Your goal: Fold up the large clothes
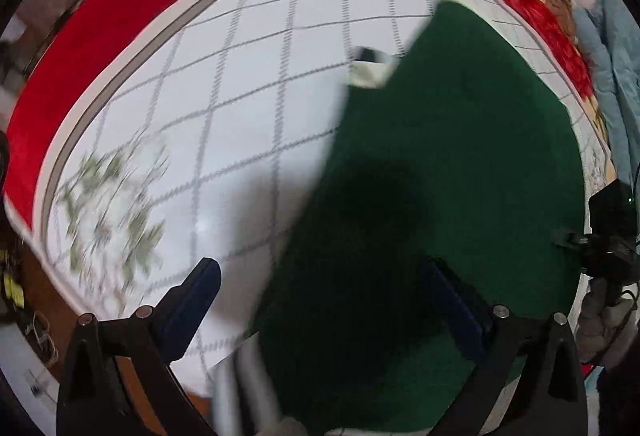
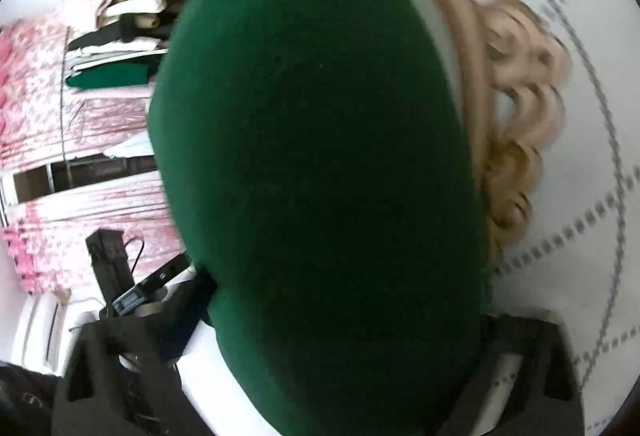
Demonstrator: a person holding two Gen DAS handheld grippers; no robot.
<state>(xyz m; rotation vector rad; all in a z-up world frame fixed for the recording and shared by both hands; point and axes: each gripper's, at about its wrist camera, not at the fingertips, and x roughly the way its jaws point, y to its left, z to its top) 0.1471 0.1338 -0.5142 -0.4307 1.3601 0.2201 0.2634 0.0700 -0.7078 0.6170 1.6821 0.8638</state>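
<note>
Cloth of deep green, the garment, lies on a white quilt with a grey grid, filling the 3 to 6 o'clock part of the left wrist view. A pale label shows at its upper edge, toward 12 o'clock. A red floral blanket borders the quilt from 9 to 1 o'clock. The left gripper hangs above with its jaws spread wide, one blue-padded finger over the quilt at 7 o'clock, the other over the green fabric at 5 o'clock, nothing between them.

In the right wrist view the garment covers the whole centre, draped over the right gripper; its fingertips are hidden, so I cannot tell how its jaws stand. A stack of folded clothes sits at 10 o'clock, a tan scrolled pattern at 2 o'clock.
</note>
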